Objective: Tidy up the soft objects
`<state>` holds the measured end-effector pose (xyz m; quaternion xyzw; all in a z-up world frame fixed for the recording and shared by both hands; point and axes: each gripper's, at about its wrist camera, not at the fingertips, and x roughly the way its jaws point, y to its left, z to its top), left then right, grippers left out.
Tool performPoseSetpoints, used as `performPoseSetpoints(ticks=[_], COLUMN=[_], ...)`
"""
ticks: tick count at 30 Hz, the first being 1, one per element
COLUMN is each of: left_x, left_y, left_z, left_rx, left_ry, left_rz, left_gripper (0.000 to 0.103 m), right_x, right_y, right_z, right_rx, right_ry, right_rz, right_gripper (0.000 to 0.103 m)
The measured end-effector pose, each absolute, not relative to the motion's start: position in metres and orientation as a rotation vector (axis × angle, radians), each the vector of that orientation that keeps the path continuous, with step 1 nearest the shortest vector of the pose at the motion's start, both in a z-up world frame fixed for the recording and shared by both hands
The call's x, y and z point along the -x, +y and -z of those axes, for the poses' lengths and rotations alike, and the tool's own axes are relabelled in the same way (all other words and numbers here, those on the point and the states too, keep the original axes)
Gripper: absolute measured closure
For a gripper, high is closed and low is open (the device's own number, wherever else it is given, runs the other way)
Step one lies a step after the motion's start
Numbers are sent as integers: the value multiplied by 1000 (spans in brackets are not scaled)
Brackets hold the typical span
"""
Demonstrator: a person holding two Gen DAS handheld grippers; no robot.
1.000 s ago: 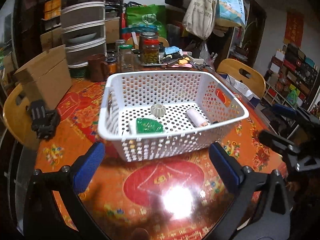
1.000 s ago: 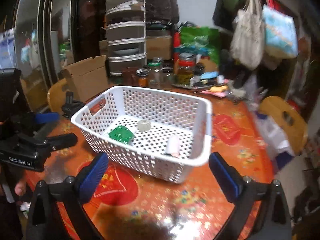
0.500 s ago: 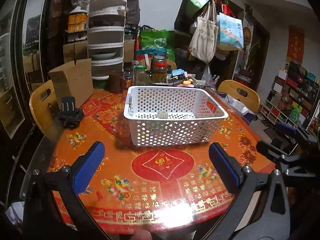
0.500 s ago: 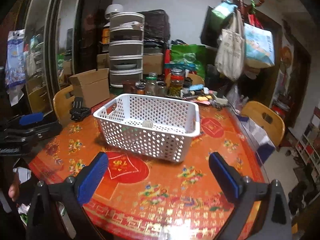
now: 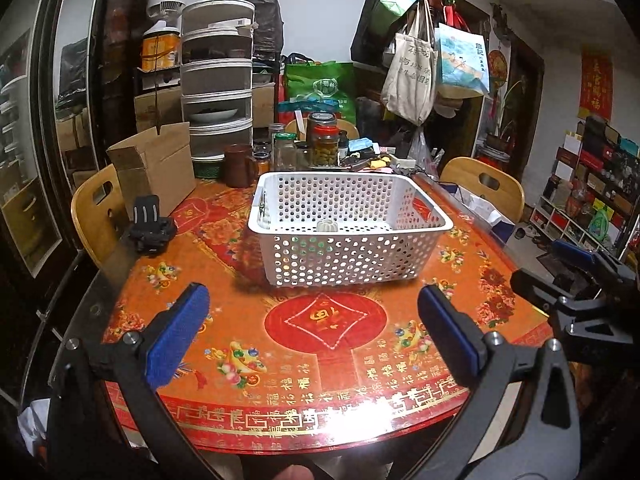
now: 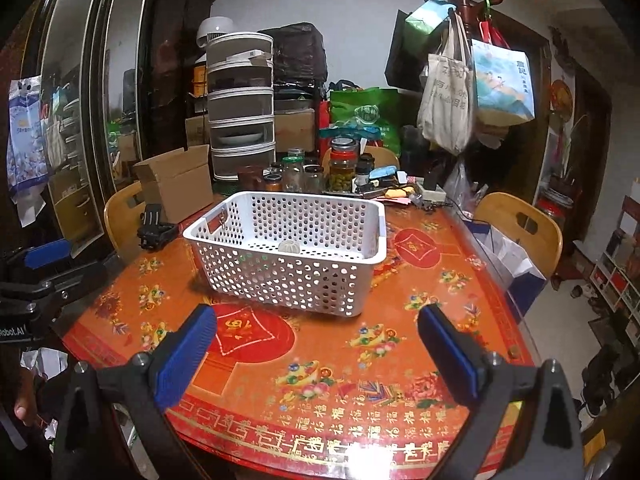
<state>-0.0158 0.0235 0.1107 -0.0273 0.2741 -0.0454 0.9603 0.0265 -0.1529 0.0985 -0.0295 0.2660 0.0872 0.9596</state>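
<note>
A white perforated basket stands on the red patterned table; it also shows in the right wrist view. A small cream ridged soft object peeks over its near rim, as in the right wrist view. Green shows through the wall holes; the rest of the contents are hidden. My left gripper is open and empty, held back over the table's near edge. My right gripper is open and empty, also back from the basket. Each gripper shows at the side of the other's view.
A cardboard box, a black mount, a brown mug and several jars stand at the table's back and left. Wooden chairs flank the table. Bags hang on a coat rack.
Both grippers have pulled back and up from the basket. The basket now looks smaller and farther, and its inside is mostly hidden behind the near wall.
</note>
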Motion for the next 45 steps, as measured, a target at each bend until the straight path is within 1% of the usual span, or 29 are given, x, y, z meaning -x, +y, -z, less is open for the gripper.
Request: performPoseSetpoints(ticks=[45], left_x=[7], left_y=[33], left_z=[-104], left_rx=[45], left_ry=[578], left_rz=[99], left_gripper=[0], right_x=[-25], right_y=[-149], right_z=[-96], right_rx=[76], right_ry=[547], right_rz=[-184], right_gripper=[2])
